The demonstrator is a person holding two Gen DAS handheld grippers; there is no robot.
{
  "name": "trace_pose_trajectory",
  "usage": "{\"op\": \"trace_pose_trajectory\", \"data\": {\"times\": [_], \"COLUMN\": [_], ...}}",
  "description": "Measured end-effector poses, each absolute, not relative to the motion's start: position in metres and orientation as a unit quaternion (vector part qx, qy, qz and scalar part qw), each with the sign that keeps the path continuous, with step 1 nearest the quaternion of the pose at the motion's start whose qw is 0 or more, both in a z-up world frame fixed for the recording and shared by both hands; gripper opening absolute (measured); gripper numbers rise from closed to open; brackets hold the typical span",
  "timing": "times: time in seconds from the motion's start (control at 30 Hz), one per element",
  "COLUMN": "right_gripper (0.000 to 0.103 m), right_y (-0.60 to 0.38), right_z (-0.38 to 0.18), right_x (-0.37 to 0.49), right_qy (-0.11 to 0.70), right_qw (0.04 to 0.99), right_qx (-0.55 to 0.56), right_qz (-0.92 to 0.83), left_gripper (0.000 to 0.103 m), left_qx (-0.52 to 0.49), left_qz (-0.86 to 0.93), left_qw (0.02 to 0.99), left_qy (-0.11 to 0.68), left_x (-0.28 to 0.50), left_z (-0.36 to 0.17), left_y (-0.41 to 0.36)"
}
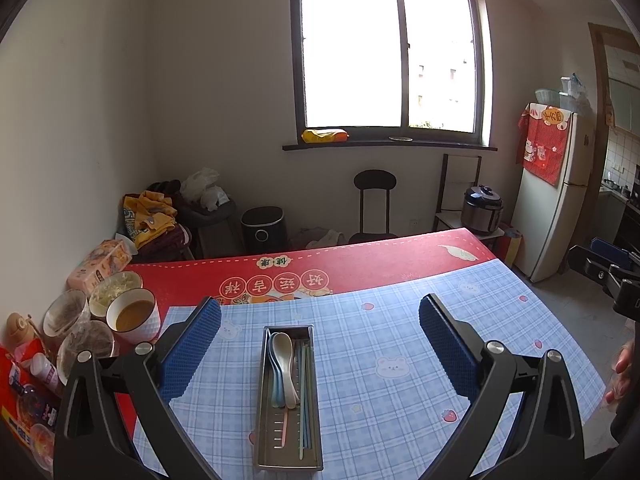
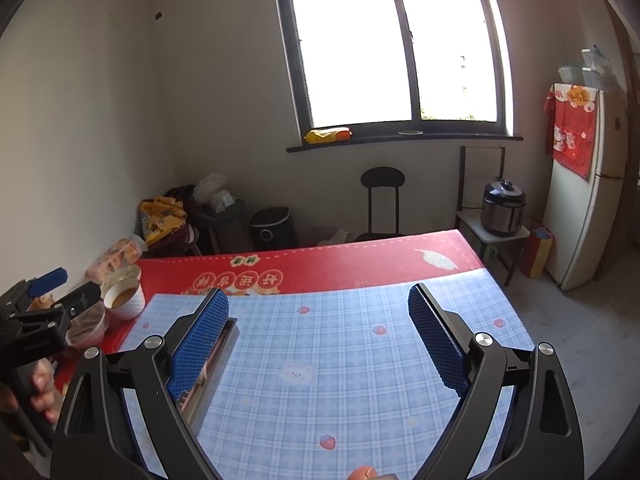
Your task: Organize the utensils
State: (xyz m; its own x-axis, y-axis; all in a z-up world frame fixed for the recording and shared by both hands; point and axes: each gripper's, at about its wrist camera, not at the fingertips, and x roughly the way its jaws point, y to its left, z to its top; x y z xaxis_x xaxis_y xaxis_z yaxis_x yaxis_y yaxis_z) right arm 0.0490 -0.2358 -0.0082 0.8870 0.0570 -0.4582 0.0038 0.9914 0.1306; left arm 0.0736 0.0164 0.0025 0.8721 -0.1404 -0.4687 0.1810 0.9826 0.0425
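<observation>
A steel utensil tray [image 1: 316, 396] lies on the blue checked mat [image 1: 400, 340], lengthwise between my left gripper's [image 1: 320, 344] wide-open fingers. Inside it lie pale spoons [image 1: 282, 364] stacked on the left and thin chopsticks [image 1: 305, 392] on the right. In the right wrist view only the tray's steel side [image 2: 212, 376] shows, behind the left blue pad [image 2: 200, 348]. My right gripper [image 2: 318, 340] is open above bare mat [image 2: 340, 352], holding nothing. The other gripper's black body shows at each view's edge.
Bowls of food [image 1: 134, 318], plastic-covered cups [image 1: 68, 316] and snack packets [image 1: 24, 392] crowd the table's left side on the red cloth [image 1: 360, 264]. A hand [image 1: 622, 372] shows at the right edge. Beyond the table stand a chair [image 1: 374, 204], a cooker [image 1: 482, 208] and a fridge [image 1: 556, 200].
</observation>
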Motion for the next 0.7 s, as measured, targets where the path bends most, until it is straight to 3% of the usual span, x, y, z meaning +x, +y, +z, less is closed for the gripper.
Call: {"op": "trace_pose_trajectory", "data": {"times": [0.7], "right_gripper": [0.088], "right_y": [-0.2329], "right_z": [-0.0021], "right_x": [0.0459], "right_qy": [0.219], "right_qw": [0.974], "right_qx": [0.058], "right_qz": [0.007], "left_gripper": [0.097], "left_qx": [0.045], "left_qz": [-0.074], "left_qw": [0.969], "left_qy": [0.232], "left_x": [0.0752], "left_z": [0.0016], "left_y": [0.0202]}}
